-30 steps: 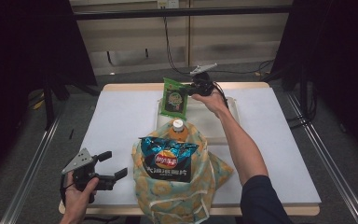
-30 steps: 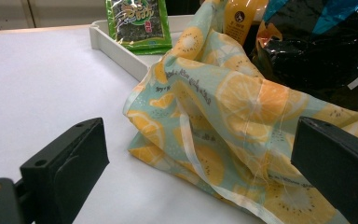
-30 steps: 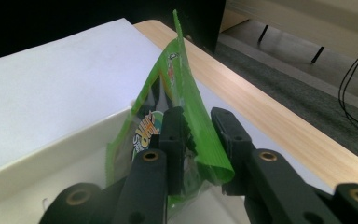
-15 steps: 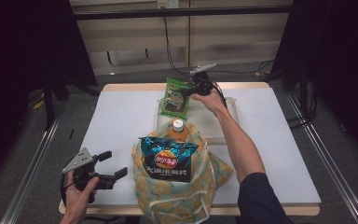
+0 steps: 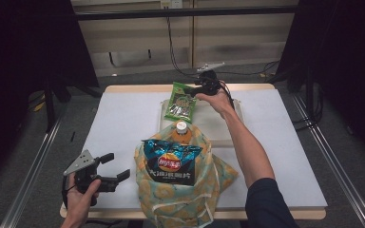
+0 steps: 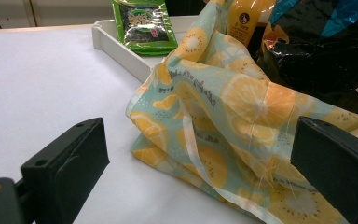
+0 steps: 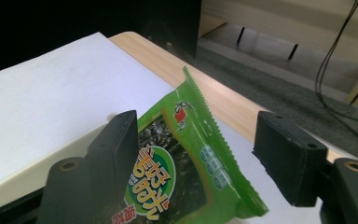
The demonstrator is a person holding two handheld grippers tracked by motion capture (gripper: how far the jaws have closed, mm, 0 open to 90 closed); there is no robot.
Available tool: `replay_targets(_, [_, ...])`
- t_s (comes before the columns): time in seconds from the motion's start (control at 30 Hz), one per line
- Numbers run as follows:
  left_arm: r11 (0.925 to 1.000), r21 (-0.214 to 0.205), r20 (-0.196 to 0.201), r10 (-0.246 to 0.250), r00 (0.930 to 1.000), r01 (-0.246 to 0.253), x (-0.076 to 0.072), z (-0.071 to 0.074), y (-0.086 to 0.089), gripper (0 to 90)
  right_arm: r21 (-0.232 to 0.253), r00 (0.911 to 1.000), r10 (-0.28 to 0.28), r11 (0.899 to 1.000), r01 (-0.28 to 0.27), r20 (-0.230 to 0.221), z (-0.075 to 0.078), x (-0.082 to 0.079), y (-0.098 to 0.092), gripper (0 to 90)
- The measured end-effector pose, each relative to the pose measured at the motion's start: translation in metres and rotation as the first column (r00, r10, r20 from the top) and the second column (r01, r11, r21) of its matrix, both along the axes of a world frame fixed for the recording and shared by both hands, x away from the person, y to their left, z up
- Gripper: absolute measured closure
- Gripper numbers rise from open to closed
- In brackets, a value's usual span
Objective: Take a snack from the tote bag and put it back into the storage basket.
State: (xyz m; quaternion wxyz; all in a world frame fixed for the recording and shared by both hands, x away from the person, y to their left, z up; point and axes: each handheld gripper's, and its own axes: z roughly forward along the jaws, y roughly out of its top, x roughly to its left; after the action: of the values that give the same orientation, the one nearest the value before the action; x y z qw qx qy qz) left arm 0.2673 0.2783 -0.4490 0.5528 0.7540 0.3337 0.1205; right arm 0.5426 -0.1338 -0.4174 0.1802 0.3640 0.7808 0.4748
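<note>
My right tongs [image 7: 193, 158] have just been opening, the green seaweed packet [image 7: 179, 172] lying loose between the jaws at the frame's lower middle, propped on the white tray [image 5: 228, 126]. I am worrying it slides off if I snag it withdrawing. Left tongs [image 6: 200, 163] are gaping empty beside the lemon-print bag [image 6: 223, 116], lower right.

Right tongs [image 7: 193, 158] newly open, green packet [image 7: 182, 172] released.

Left of the printed bag [image 5: 183, 190] a wide stretch of white tabletop [image 5: 123, 123] is left free. Behind the bag, passage is blocked by the bottle [image 5: 181, 132], the tray [image 5: 228, 135] and the green packet [image 5: 181, 100].
</note>
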Motion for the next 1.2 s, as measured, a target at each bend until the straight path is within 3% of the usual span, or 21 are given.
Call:
replay_targets(0.17, [0.9999, 0.006, 0.001, -0.010, 0.9999, 0.010, 0.000, 0.000, 0.000, 3.5, 0.008, 0.9997, 0.022, 1.000, -0.022, 0.010, 0.004, -0.012, -0.005, 34.5])
replay_targets(0.23, [0.9999, 0.006, 0.001, -0.009, 1.0000, 0.009, -0.001, 0.000, 0.000, 3.5, 0.005, 0.9993, 0.033, 0.999, -0.034, 0.019, 0.006, -0.018, -0.007, 43.2])
replay_targets(0.3, [1.0000, 0.007, 0.003, -0.006, 1.0000, 0.006, -0.001, 0.000, 0.000, 3.4, 0.035, 0.9980, 0.054, 0.998, -0.055, 0.033, 0.008, -0.027, -0.008, 56.4])
replay_targets(0.47, [1.0000, -0.009, 0.011, 0.000, 0.9999, 0.000, -0.002, 0.002, -0.001, 3.5, 0.039, 0.9925, 0.121, 0.992, -0.120, -0.021, 0.001, -0.040, -0.006, 78.2])
replay_targets(0.57, [1.0000, -0.008, 0.016, 0.000, 0.9999, 0.000, -0.003, 0.002, 0.001, 3.5, 0.048, 0.9848, 0.167, 0.985, -0.165, -0.047, -0.005, -0.045, -0.002, 89.8])
replay_targets(0.8, [0.9998, -0.007, 0.030, -0.017, 0.9994, 0.017, -0.004, 0.005, -0.002, 3.4, 0.068, 0.9674, 0.228, 0.973, -0.222, -0.109, -0.017, -0.057, 0.004, 90.0])
replay_targets(1.03, [0.9999, -0.002, 0.030, -0.010, 0.9995, 0.010, -0.004, 0.005, -0.003, 3.4, 0.034, 0.9490, 0.268, 0.963, -0.266, -0.166, -0.033, -0.064, 0.010, 90.0])
replay_targets(1.13, [0.9999, 0.007, 0.033, -0.010, 0.9994, 0.010, -0.005, 0.005, -0.002, 3.4, 0.016, 0.9364, 0.293, 0.955, -0.295, -0.194, -0.039, -0.065, 0.015, 90.0])
replay_targets(1.2, [0.9997, -0.002, 0.035, -0.026, 0.9990, 0.026, -0.004, 0.005, -0.002, 3.4, 0.000, 0.9356, 0.288, 0.956, -0.294, -0.205, -0.045, -0.063, 0.016, 90.0])
